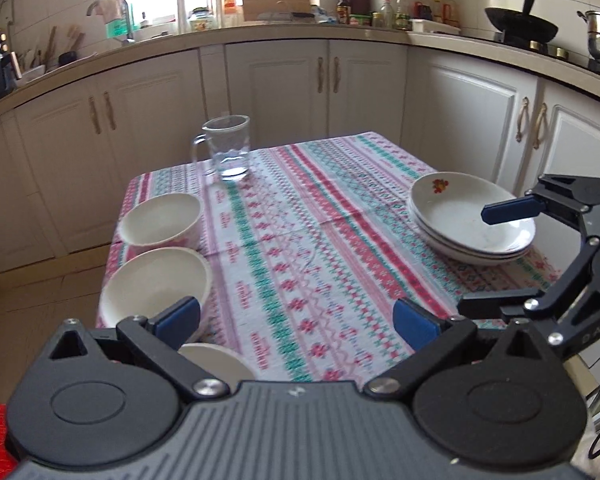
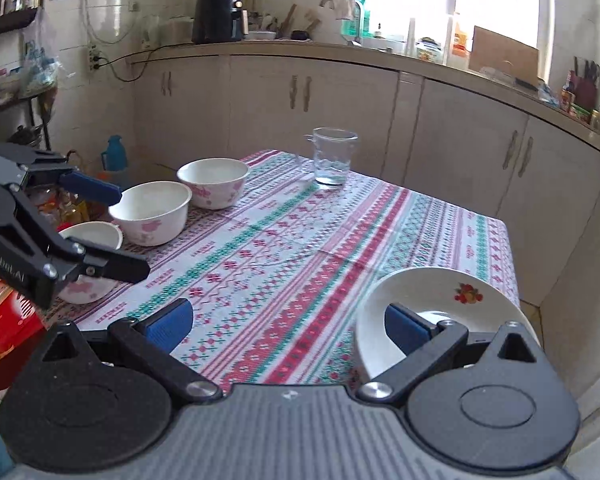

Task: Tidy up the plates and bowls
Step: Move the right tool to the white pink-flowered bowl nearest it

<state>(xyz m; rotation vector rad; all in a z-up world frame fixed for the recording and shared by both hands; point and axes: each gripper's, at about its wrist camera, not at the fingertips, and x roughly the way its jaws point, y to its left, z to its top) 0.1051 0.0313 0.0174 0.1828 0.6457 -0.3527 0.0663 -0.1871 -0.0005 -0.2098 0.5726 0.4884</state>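
Left gripper (image 1: 296, 320) hovers low over the near-left side of the table (image 1: 320, 240), jaws spread wide, nothing between them; its left pad sits in front of the middle bowl (image 1: 156, 284). Right gripper (image 2: 288, 326) hangs over the right side, jaws also spread and empty, one blue fingertip (image 1: 512, 209) poised above the stack of plates (image 1: 472, 220). Those plates are white, nested, the top one carrying a small fruit motif, near the table's right edge. Three white bowls with pink flowers line the left edge: far bowl (image 2: 213, 182), middle, near bowl (image 2: 90, 264). A glass mug (image 1: 228, 148) stands at the far side.
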